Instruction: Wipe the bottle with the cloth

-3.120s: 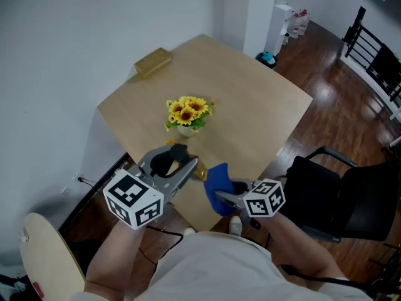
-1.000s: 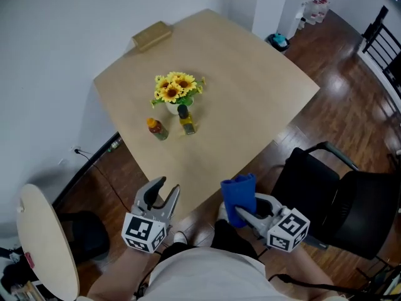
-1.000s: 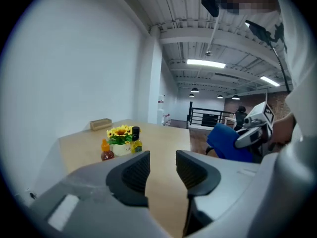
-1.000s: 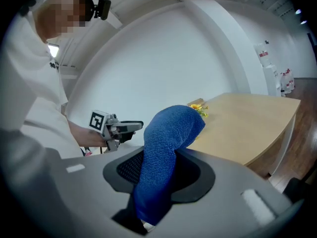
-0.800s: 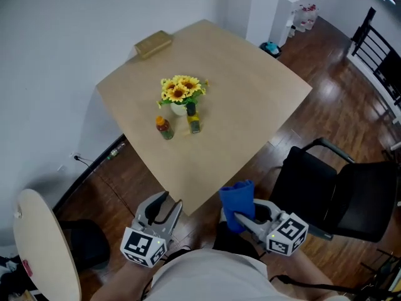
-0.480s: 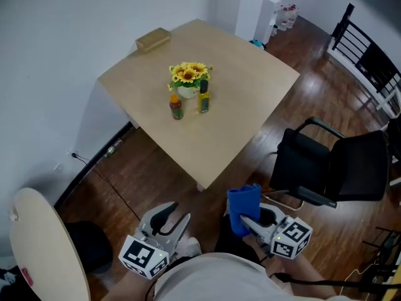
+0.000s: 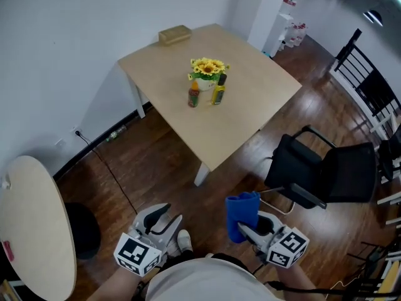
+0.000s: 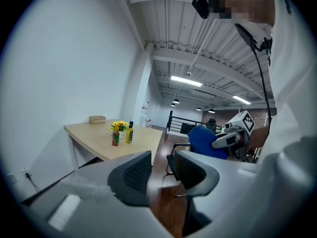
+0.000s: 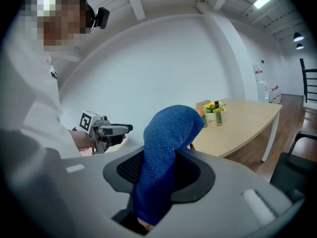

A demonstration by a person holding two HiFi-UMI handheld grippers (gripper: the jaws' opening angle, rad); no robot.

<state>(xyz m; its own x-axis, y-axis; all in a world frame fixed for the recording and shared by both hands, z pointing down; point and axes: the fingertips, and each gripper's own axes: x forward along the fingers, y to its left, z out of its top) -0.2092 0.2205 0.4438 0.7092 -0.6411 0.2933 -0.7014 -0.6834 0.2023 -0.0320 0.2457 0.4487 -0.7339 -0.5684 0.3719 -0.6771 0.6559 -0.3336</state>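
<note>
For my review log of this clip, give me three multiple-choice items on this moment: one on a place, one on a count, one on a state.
1. Where do the bottles stand?
A. on the table, beside the flowers
B. on the floor
C. on a chair seat

2. How many bottles are on the table?
A. one
B. two
C. four

3. What state is the right claw in?
A. open and empty
B. shut on a bottle
C. shut on the blue cloth

Answers:
1 A: both stand upright on the tabletop, right next to the flowers.
2 B: an orange-capped one and a yellowish one, no others.
3 C: the right gripper view shows the cloth pinched between its jaws and sticking up out of them.
</note>
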